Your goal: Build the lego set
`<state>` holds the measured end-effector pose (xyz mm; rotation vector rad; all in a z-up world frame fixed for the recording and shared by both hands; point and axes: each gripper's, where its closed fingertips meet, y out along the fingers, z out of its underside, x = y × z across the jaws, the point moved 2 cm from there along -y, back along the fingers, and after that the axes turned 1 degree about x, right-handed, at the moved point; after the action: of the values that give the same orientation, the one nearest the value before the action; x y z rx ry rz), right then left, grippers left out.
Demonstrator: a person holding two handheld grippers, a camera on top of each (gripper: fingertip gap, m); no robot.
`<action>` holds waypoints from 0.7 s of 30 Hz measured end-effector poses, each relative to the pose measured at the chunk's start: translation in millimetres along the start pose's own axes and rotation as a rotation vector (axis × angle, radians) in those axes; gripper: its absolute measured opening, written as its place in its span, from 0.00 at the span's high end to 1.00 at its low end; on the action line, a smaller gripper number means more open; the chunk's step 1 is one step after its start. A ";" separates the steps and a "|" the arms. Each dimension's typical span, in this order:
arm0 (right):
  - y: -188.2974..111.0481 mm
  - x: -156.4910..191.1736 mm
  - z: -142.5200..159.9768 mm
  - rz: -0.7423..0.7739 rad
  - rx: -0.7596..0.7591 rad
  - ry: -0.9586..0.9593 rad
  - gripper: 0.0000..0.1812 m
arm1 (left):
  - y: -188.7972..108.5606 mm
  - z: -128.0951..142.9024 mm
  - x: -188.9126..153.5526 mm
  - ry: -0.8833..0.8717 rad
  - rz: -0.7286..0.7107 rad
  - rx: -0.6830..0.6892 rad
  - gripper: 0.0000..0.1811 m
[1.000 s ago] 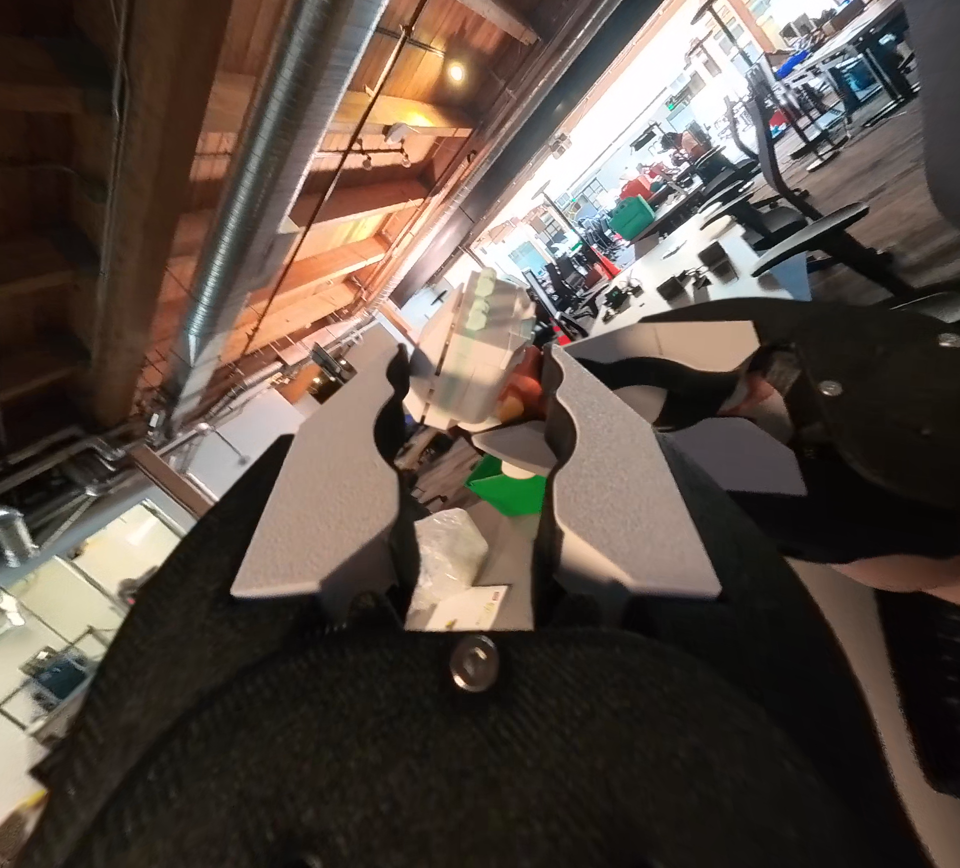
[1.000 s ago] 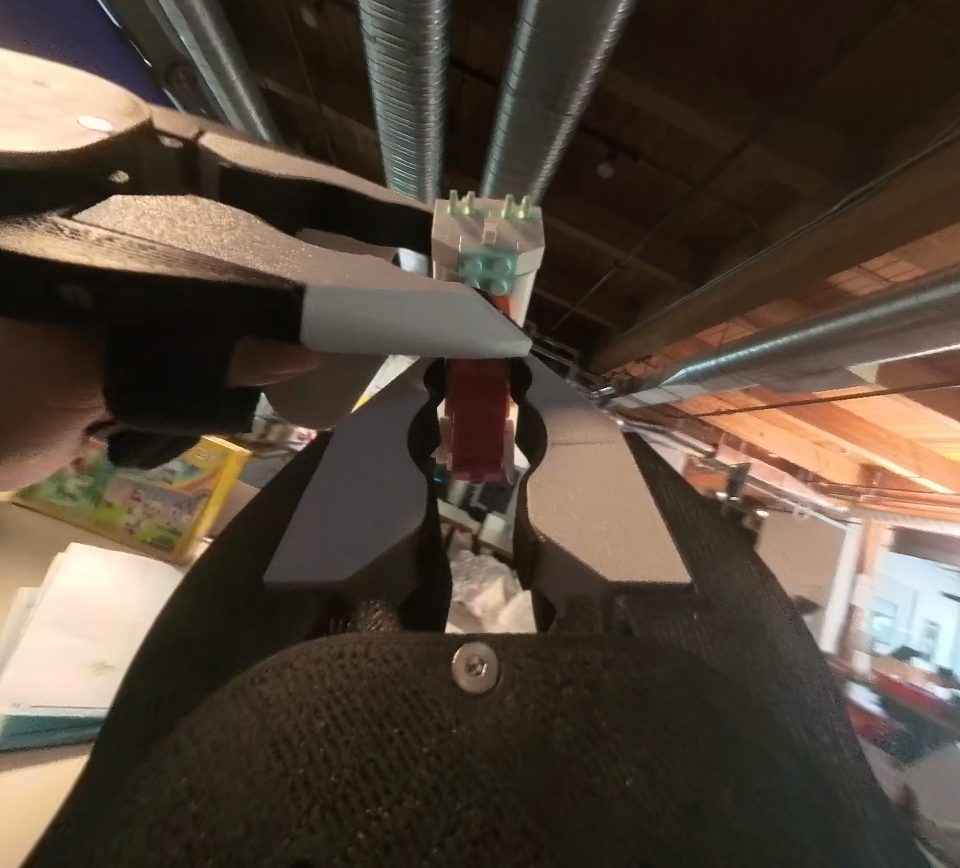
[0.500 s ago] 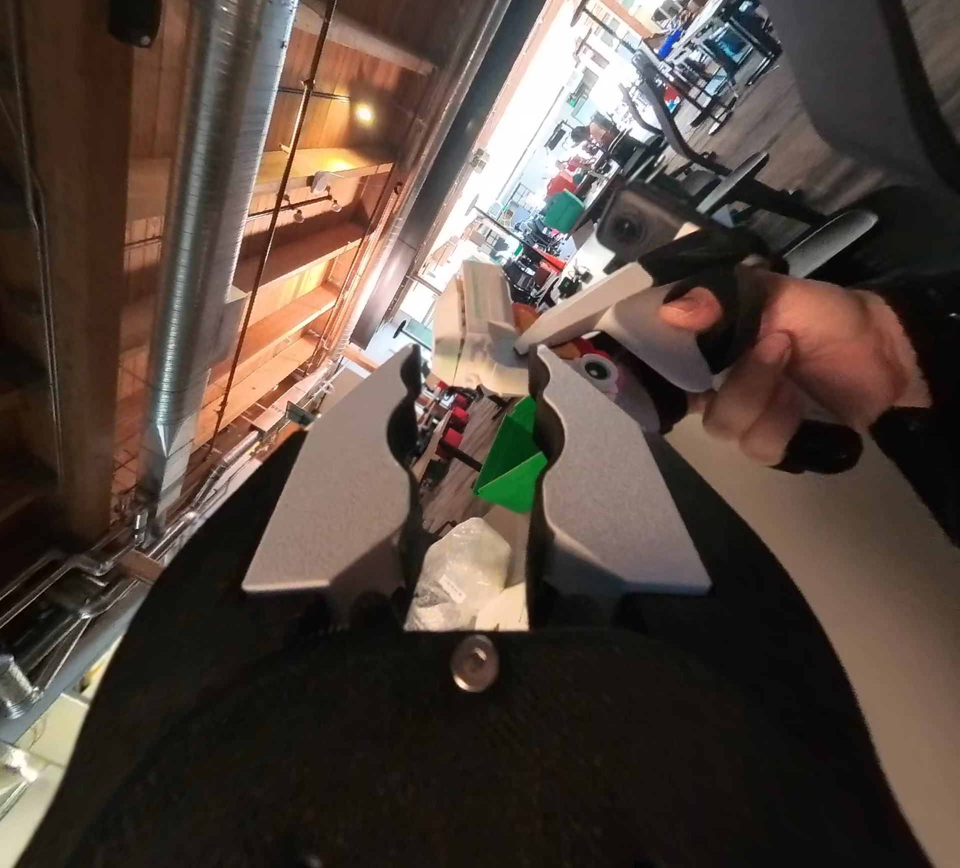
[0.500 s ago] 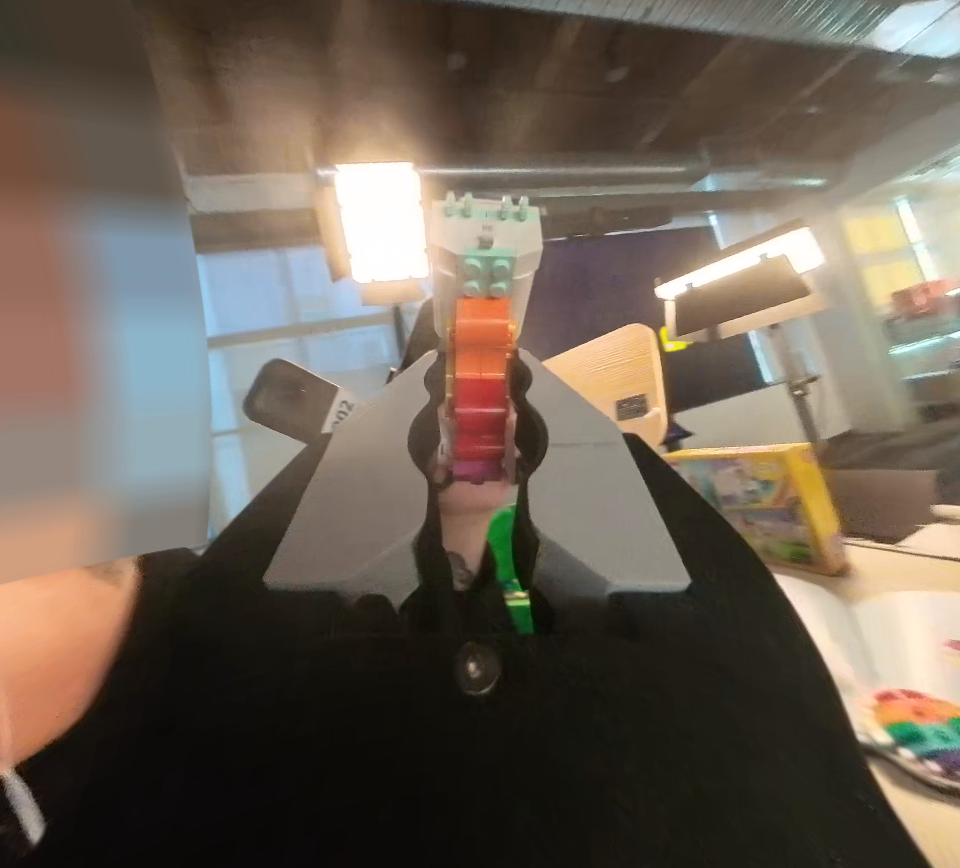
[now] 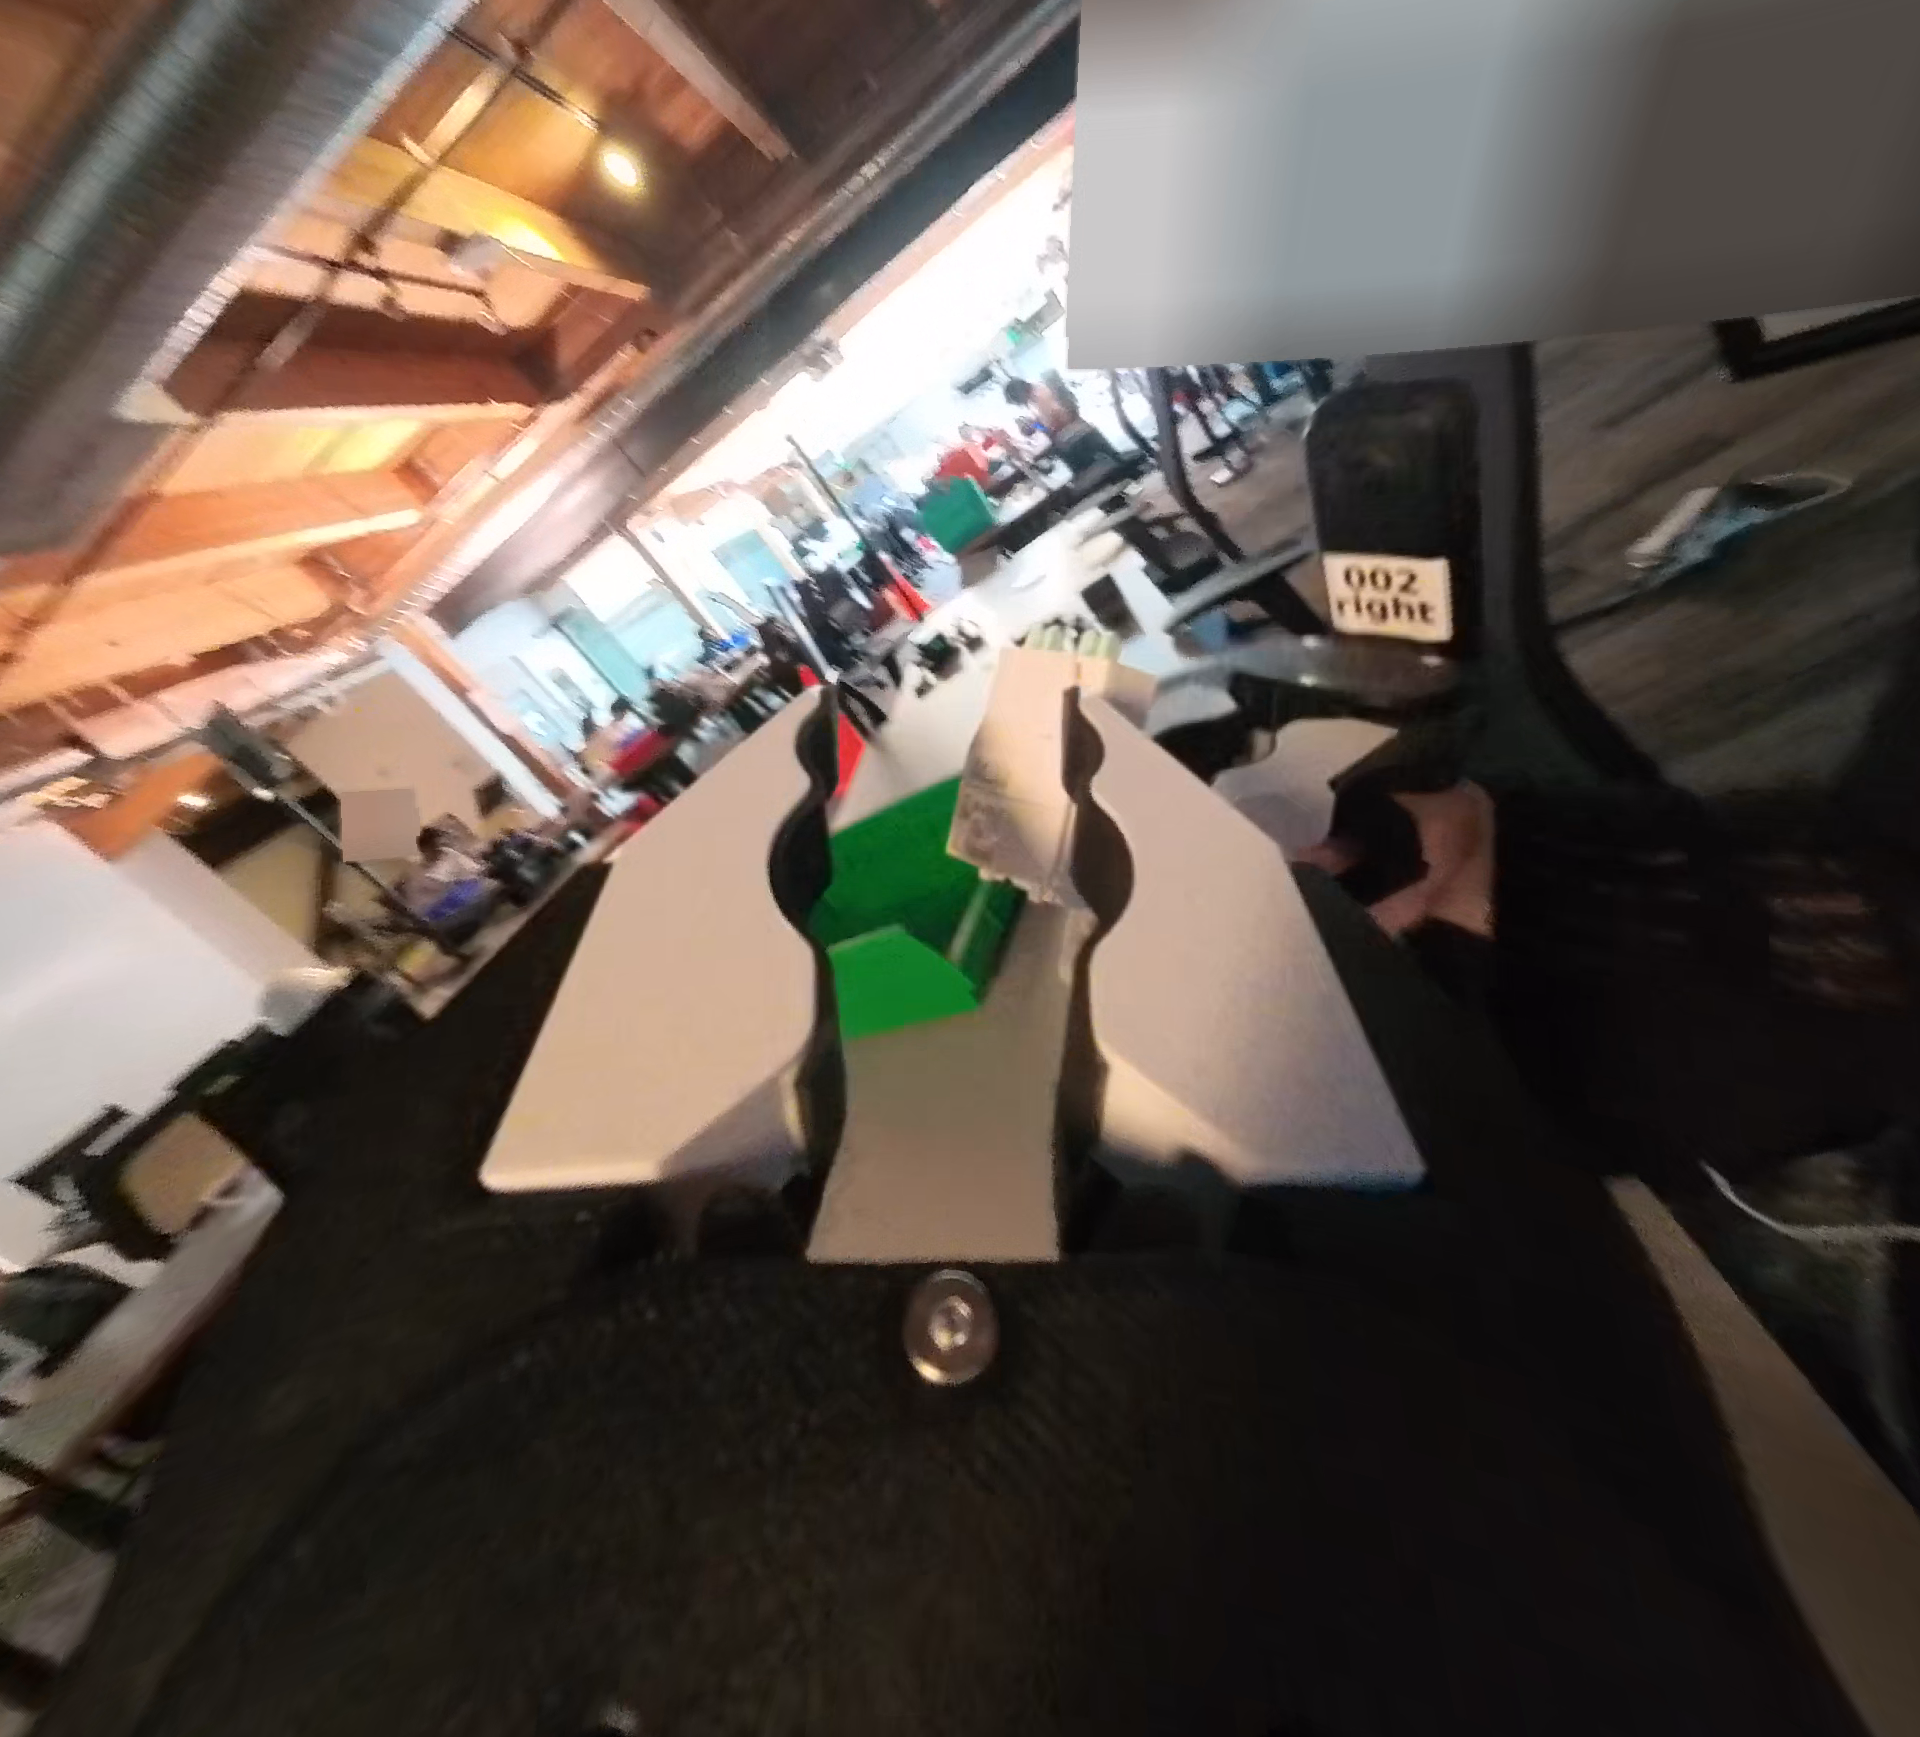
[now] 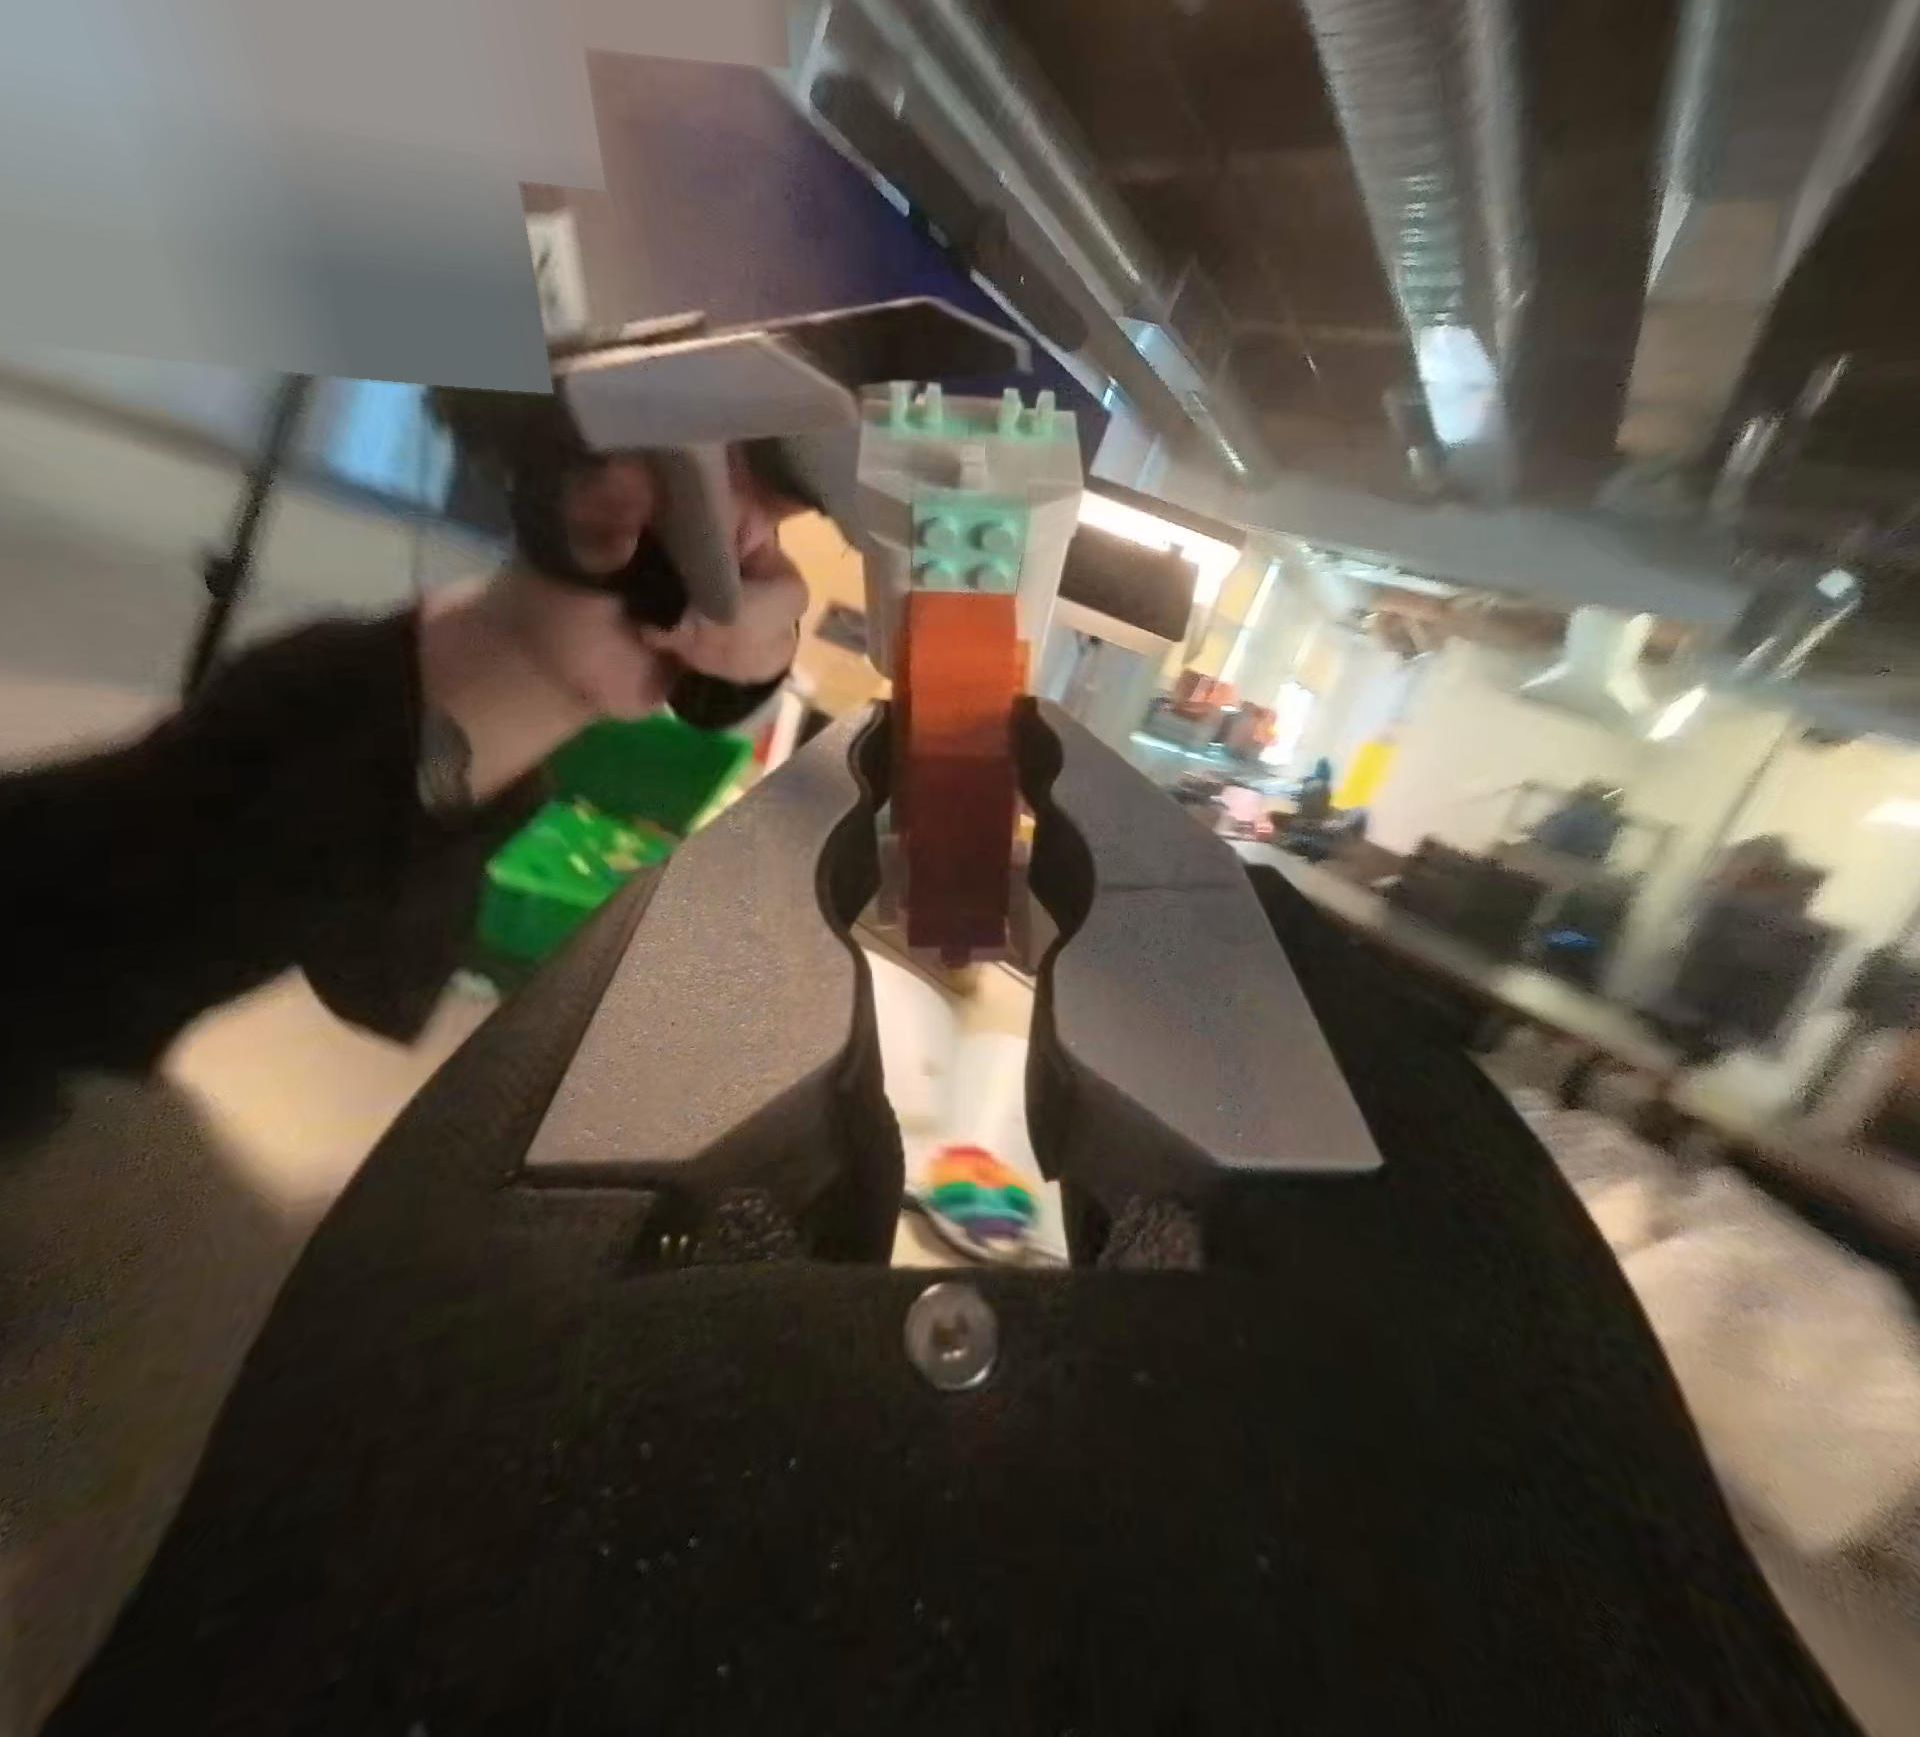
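The right gripper (image 6: 951,752) is clamped on the lego model (image 6: 961,648), its two grey fingers (image 6: 727,981) pressed against the sides of the model's orange-to-dark-red stack. The model stands up out of the fingertips: a mint-green studded plate sits on top of the orange part, and above that a white block widens out and carries small mint pieces at its upper corners.

The left gripper (image 5: 951,731) stands partly open with nothing between its fingers (image 5: 686,991). In its own view the white side of the lego model (image 5: 1023,783) shows just beyond and beside its right fingertip, so the two are close, but whether they touch cannot be told.

The left wrist view alone shows the right gripper's black body with a small white sticker (image 5: 1387,596) bearing printed writing, and a gloved hand (image 5: 1434,856) around it. It also shows a green bin (image 5: 904,918) on the pale counter (image 5: 935,1137) past the fingers.

The right wrist view alone shows the model's coloured front, the left gripper (image 6: 717,409) farther off held by a hand (image 6: 675,607) in a black sleeve, the green bin (image 6: 613,825) with a printed side, and a rainbow-coloured object (image 6: 966,1188) lying on the counter (image 6: 945,1053) under the fingers. Both views are blurred by motion.
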<state>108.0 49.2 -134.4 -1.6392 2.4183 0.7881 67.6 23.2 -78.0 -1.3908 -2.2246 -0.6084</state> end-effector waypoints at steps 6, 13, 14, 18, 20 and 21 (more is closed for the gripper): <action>-11.3 23.1 17.1 -0.287 0.108 -0.278 0.88 | -15.4 35.9 -29.7 0.004 0.269 0.185 0.70; -5.2 31.7 81.3 -0.346 0.116 -0.674 0.88 | -40.8 116.2 -57.8 0.258 0.108 0.299 0.80; -4.8 36.0 93.8 -0.360 0.114 -0.733 0.88 | -46.7 125.8 -60.5 0.294 0.069 0.318 0.79; -3.7 48.0 138.6 -0.419 0.089 -0.852 0.88 | -66.5 160.8 -79.4 0.442 -0.007 0.375 0.76; -4.7 55.9 156.0 -0.466 0.070 -0.865 0.88 | -70.5 177.1 -89.8 0.523 -0.006 0.411 0.74; -5.2 59.7 162.6 -0.483 0.054 -0.871 0.88 | -71.5 184.2 -93.3 0.551 -0.009 0.429 0.75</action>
<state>57.6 75.6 -298.0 -1.3541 1.3749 1.0354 14.3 35.0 -289.6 -0.8668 -1.7784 -0.4172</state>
